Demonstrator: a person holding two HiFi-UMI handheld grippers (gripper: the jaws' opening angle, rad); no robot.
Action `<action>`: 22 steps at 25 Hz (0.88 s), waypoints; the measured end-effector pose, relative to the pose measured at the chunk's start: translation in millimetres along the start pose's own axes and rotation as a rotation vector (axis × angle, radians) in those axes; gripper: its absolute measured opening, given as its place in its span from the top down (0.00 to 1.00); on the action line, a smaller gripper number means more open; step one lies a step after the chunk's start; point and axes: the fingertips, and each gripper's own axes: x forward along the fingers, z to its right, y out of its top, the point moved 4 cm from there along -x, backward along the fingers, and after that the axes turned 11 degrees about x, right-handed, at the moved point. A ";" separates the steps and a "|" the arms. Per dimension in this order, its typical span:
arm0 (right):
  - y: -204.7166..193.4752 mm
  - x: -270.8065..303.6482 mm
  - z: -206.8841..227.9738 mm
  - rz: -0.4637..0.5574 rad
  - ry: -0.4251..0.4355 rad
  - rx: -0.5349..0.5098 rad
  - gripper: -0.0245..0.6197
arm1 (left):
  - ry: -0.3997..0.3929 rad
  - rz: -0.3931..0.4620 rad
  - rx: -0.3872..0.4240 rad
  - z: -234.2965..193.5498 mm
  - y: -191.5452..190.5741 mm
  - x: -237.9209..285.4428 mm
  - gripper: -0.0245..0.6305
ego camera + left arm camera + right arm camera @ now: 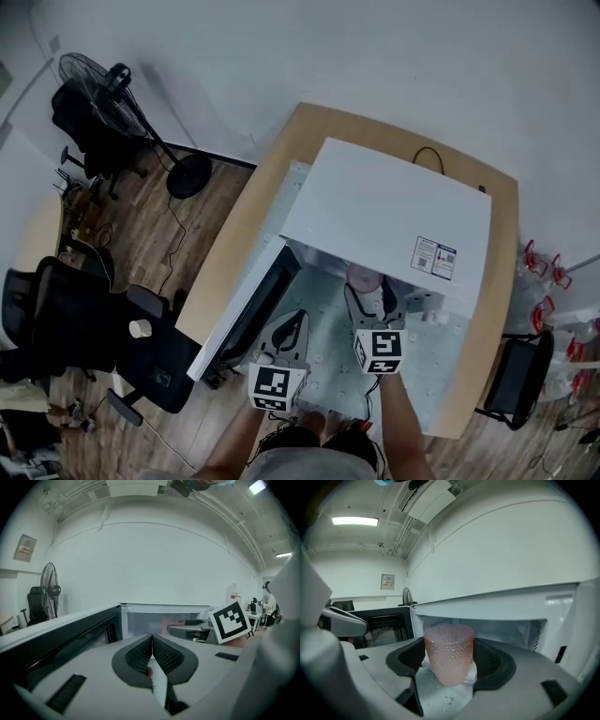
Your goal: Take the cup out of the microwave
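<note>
A pink dimpled glass cup [449,652] sits upright between the pads of my right gripper [450,660], which is shut on it just in front of the microwave's open mouth. From the head view the cup [364,278] shows at the cavity's edge, ahead of my right gripper [371,298]. The white microwave [389,214] stands on the table with its door [246,307] swung open to the left. My left gripper [289,330] hangs beside the door, its pads [140,656] pressed together with nothing held.
The microwave rests on a patterned cloth [328,375] over a wooden table [234,244]. A standing fan [108,84] and black office chairs [66,319] are on the floor to the left. A black chair [520,370] stands at the right of the table.
</note>
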 end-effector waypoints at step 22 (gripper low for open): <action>3.7 -132.0 -1.0 0.068 -0.043 0.003 0.45 | -0.064 0.078 0.051 77.9 24.5 -54.6 0.93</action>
